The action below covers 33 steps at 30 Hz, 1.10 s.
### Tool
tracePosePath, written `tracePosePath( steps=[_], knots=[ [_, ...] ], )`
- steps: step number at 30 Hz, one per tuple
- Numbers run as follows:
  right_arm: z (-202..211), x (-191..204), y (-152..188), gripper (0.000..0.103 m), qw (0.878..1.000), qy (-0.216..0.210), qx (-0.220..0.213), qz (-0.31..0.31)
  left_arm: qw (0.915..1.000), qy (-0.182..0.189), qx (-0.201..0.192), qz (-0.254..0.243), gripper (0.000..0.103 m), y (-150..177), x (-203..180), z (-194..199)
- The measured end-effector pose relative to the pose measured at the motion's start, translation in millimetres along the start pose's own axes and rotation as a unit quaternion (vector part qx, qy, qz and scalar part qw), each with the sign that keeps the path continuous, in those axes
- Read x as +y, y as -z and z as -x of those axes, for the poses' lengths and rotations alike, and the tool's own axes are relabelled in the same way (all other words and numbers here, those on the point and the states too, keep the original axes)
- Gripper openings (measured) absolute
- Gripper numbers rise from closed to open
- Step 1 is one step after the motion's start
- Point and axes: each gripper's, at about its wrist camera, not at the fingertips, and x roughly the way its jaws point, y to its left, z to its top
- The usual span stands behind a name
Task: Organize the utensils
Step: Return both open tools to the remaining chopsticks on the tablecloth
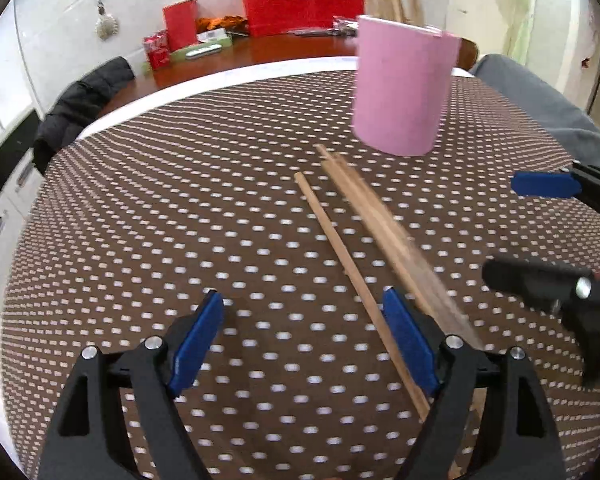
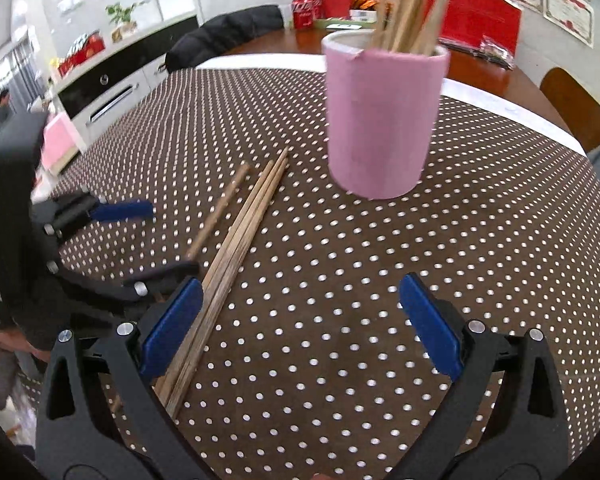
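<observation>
Wooden chopsticks [image 2: 236, 236] lie loose on the dotted tablecloth [image 2: 460, 260] near the pink cup [image 2: 382, 120] already holding several, so with your left gripper [image 1: 304, 344] and right gripper [image 2: 300, 328] both spread empty, close on one next.

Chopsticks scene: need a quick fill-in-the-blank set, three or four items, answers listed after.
1. The holder standing on the dotted tablecloth is ____ in colour.
2. The loose chopsticks lie ____ the holder, not in it.
3. The left gripper and right gripper both have their jaws ____.
4. The gripper finger pads are ____ in colour.

Answers: pink; outside; open; blue
</observation>
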Motion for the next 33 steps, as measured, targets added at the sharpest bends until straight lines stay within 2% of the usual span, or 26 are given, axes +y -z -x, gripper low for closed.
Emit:
tracePosePath(
  steps=[7, 12, 15, 22, 27, 31, 33],
  knots=[
    [-19, 27, 7, 0.097, 0.997, 0.046, 0.01, 0.055, 0.9999, 0.012, 0.005, 0.003, 0.081, 1, 15, 1],
    [-16, 30, 7, 0.097, 0.994, 0.087, 0.009, 0.072, 1.0, 0.004, 0.001, -0.004, 0.081, -3, 12, 1],
    [-17, 23, 8, 0.097, 0.995, 0.076, 0.012, 0.059, 1.0, -0.001, -0.002, -0.008, 0.081, -2, 7, 2],
    [-16, 28, 3, 0.097, 0.992, 0.102, 0.014, 0.069, 0.9999, 0.001, -0.007, -0.008, 0.081, -2, 3, 2],
    [-23, 34, 4, 0.097, 0.994, 0.095, 0.014, 0.055, 0.9998, -0.006, -0.013, -0.015, 0.081, -2, 2, 1],
    [-25, 30, 5, 0.096, 0.993, 0.097, 0.029, 0.062, 0.9996, 0.027, -0.005, 0.004, 0.081, -2, 6, -2],
    [-22, 28, 5, 0.091, 0.992, 0.102, 0.035, 0.069, 0.9995, 0.032, -0.005, 0.004, 0.08, -2, 6, -3]
  ],
)
